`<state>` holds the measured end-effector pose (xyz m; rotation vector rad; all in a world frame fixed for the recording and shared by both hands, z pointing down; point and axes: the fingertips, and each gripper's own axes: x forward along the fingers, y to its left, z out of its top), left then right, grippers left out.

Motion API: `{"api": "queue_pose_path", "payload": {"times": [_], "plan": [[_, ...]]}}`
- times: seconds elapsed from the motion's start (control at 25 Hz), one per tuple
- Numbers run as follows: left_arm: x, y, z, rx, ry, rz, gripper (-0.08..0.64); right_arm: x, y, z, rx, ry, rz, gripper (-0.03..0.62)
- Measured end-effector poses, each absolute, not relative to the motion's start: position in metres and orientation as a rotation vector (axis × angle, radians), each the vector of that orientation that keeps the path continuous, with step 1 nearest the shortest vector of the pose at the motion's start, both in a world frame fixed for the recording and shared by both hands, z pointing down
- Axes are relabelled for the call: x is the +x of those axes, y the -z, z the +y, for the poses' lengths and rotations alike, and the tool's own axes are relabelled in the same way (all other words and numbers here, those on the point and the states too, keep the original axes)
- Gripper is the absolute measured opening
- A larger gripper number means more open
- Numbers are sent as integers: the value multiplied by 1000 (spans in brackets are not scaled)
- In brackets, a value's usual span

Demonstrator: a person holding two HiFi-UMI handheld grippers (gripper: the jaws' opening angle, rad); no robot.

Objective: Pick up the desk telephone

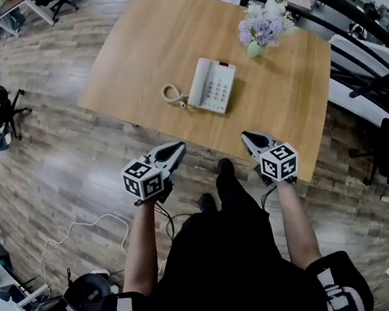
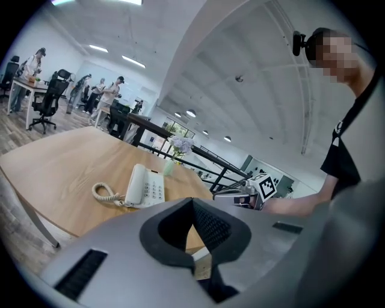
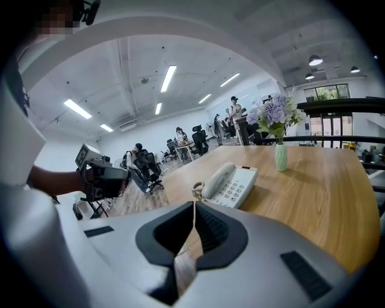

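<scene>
Left gripper [image 1: 177, 147], right gripper [image 1: 247, 136], jaws together; desk telephone [image 1: 213, 86] lies well ahead.

A light wooden table [image 1: 141, 50] stood on the plank floor [image 1: 57, 165]. Near its middle lay a white desk telephone [image 1: 214, 86], handset cradled, its coiled cord [image 1: 172, 94] beside it. A pale green vase of lilac flowers [image 1: 262, 27] stood near the far edge.

Desk phone [image 1: 214, 86] mid table [image 1: 140, 42], vase [image 1: 254, 49] beyond; L gripper [image 1: 176, 147], R gripper [image 1: 247, 137] near edge.
</scene>
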<state>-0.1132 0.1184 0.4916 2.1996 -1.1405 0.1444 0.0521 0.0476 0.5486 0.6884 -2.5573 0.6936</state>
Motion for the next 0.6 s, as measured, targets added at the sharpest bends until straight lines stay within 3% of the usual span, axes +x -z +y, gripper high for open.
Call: {"api": "queue_pose_path", "payload": {"times": [0.6], "plan": [[-121, -494, 62, 2087, -108, -1278, 21, 38, -562, -23, 511, -706, -2546, 25]]}}
